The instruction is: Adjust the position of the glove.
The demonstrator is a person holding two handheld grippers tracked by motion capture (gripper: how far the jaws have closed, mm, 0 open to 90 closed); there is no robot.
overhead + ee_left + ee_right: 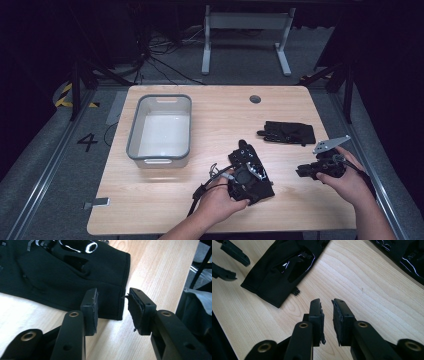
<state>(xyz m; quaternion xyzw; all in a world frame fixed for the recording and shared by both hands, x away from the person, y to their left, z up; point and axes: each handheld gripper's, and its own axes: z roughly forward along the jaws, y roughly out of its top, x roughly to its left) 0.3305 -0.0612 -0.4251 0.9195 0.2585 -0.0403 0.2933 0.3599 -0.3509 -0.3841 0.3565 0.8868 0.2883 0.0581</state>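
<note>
- Black glove (pixel 251 172) lies flat on the wooden table (pixel 165 200), at 5 o'clock from the grey-rimmed tub (pixel 160 131).
- Your left gripper (pixel 111 310) has its jaws spread either side of that glove's cuff edge, pads not pressing it.
- Your right gripper (pixel 327 317) stands at 3 o'clock of the glove, jaws slightly parted over bare wood, gripping nothing.
- Second black glove (pixel 288 133) lies at 1 o'clock.

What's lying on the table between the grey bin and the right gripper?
In the high view, a black glove under the left gripper lies between the grey bin and the right gripper.
</note>
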